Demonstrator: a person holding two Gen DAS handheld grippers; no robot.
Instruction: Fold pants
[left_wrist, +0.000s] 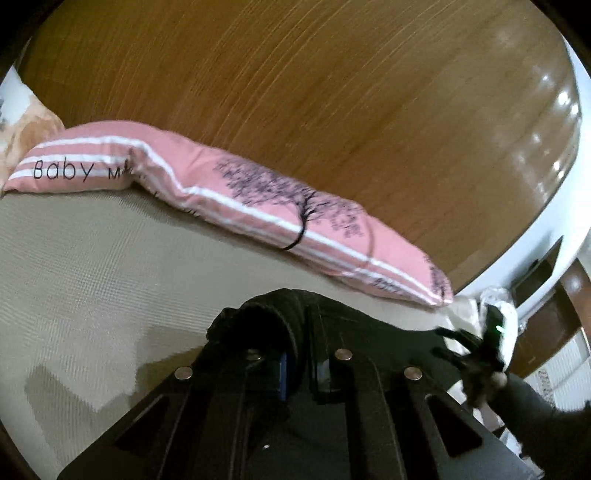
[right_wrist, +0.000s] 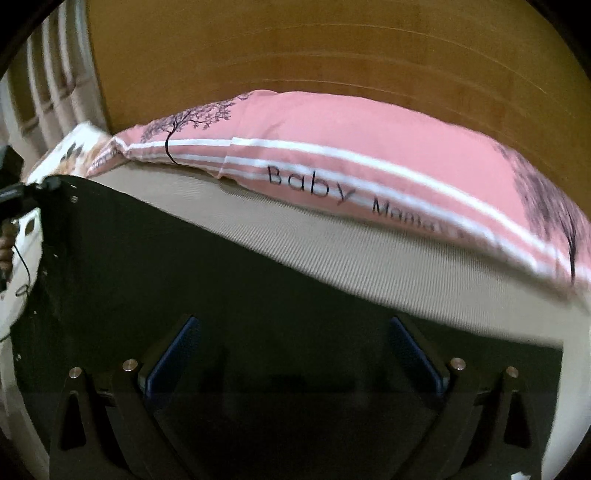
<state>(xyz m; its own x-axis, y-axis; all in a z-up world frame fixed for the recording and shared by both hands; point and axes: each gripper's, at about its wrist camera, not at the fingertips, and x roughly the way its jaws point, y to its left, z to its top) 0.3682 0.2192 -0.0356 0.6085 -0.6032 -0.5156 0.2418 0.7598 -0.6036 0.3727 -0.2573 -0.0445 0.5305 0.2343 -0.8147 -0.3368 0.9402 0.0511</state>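
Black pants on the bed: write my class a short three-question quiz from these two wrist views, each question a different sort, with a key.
1. True or false: the left gripper is shut on a bunched part of the black pants.
2. Multiple choice: the right gripper is A) shut, B) open above the pants, C) out of view.
3. Fill in: the pink pillow lying along the wooden headboard reads "Baby ____".

Key: 1 true; 2 B; 3 Mama.

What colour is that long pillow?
Pink with white stripes and black tree prints; the pillow shows best from the right wrist.
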